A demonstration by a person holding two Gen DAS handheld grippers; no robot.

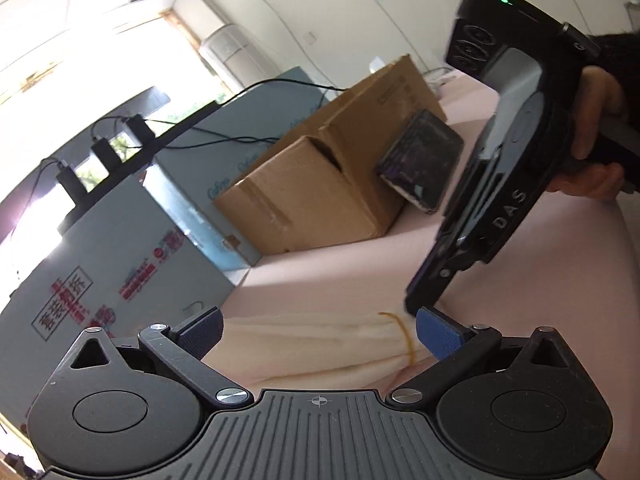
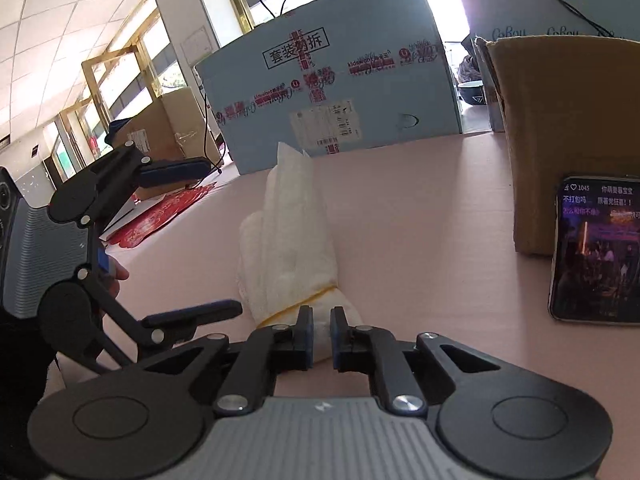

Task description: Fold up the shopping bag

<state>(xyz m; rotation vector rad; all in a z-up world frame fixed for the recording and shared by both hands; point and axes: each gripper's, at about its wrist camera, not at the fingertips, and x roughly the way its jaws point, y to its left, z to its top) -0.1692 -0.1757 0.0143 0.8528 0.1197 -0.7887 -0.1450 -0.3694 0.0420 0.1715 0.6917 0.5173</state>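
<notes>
Pinching the bag (image 2: 288, 248) at its banded end, the right gripper (image 2: 321, 334) has its fingers narrow on the cloth, bag lying on the pink desk (image 2: 420, 220). Left gripper (image 1: 318, 330) sits wide open just beside it, so I'd grab the free end flat before folding over.

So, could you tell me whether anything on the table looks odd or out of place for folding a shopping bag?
Yes: the white item in the right gripper looks like a knitted work glove with a yellow-trimmed cuff, not a shopping bag. Also, a phone leans against the cardboard box with a video playing. Nothing looks spilled or damaged.
</notes>
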